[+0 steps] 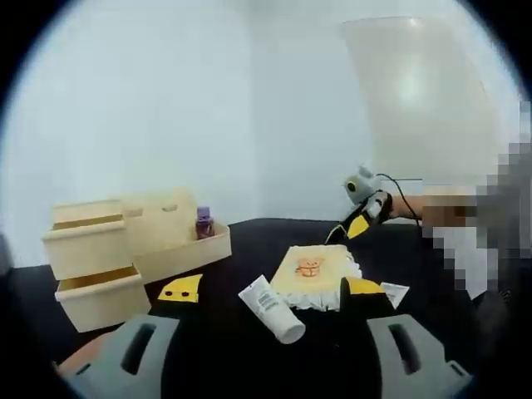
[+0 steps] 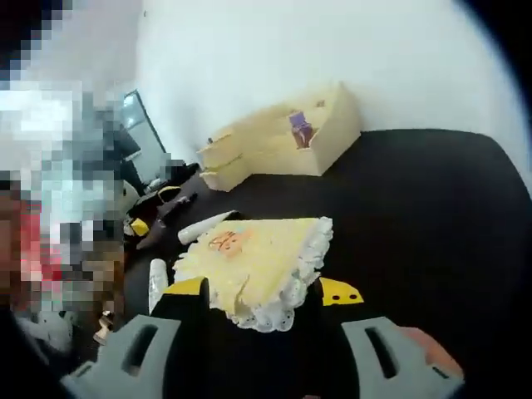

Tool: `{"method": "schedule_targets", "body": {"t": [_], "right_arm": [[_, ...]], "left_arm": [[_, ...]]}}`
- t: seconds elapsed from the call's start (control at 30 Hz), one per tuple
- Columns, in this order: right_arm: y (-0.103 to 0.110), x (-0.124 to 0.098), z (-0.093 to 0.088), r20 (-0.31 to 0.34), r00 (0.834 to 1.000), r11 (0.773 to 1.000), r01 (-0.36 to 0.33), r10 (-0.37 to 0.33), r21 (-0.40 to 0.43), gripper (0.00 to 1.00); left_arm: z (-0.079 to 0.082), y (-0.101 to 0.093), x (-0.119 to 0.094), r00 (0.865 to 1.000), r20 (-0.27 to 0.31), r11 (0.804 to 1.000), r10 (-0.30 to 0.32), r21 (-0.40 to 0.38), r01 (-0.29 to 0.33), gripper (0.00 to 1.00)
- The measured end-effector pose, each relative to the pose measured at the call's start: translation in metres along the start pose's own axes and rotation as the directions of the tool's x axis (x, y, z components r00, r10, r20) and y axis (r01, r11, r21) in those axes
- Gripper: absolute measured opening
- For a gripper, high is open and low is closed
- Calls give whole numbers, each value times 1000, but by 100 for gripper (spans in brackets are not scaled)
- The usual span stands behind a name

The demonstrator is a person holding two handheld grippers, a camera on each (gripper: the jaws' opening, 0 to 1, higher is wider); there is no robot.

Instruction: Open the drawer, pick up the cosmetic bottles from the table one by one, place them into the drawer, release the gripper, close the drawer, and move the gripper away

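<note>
Pale wooden drawer unit [image 1: 91, 262] stands on the black counter [image 1: 249, 332], two drawers pulled out. White tube [image 1: 272, 309] lies beside the yellow cloth [image 1: 314, 274], right of the unit; purple bottle [image 1: 204, 223] sits in its tray. Left tool [image 1: 270, 337] and right tool [image 2: 262, 337] are both spread, empty.

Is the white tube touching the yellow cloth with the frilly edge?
Cannot tell. In the left gripper view the white tube lies right beside the yellow cloth, their edges meeting with no clear gap, but the picture is too blurry to show contact.
</note>
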State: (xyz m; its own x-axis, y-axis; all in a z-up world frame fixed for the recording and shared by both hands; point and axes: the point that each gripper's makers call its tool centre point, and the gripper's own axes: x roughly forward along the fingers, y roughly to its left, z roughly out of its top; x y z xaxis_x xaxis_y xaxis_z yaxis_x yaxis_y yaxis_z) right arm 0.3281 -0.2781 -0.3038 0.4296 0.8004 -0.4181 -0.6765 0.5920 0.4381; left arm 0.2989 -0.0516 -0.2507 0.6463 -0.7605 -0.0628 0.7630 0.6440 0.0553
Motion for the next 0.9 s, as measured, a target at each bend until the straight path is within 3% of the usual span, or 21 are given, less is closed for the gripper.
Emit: {"method": "schedule_targets", "body": {"t": [0.2,0.3,0.43,0.53,0.77,0.87,0.9], "right_arm": [[-5,1,-5,-9,1000,993,9,-8,118,44],[-5,1,-5,-6,1000,990,10,-9,138,44],[-6,5,-7,-9,999,992,35,-34,118,40],[-14,7,-5,-4,996,990,90,-90,113,37],[-2,22,-6,-10,997,992,75,-74,104,33],[-15,22,-5,-14,988,987,155,-155,45,22],[-13,22,-5,-13,990,989,139,-138,53,21]], "left_arm": [[0,0,0,1000,0,1000,-1,-1,1,59],[0,0,0,1000,1,1000,-3,0,3,59],[1,0,0,1000,3,1000,-3,-2,3,59],[0,1,0,1000,1,1000,0,-1,0,59],[0,2,0,1000,0,1000,4,-2,-4,59],[-1,2,0,1000,0,1000,5,-2,-5,59],[-1,2,0,1000,-1,1000,5,-1,-5,59]]}}
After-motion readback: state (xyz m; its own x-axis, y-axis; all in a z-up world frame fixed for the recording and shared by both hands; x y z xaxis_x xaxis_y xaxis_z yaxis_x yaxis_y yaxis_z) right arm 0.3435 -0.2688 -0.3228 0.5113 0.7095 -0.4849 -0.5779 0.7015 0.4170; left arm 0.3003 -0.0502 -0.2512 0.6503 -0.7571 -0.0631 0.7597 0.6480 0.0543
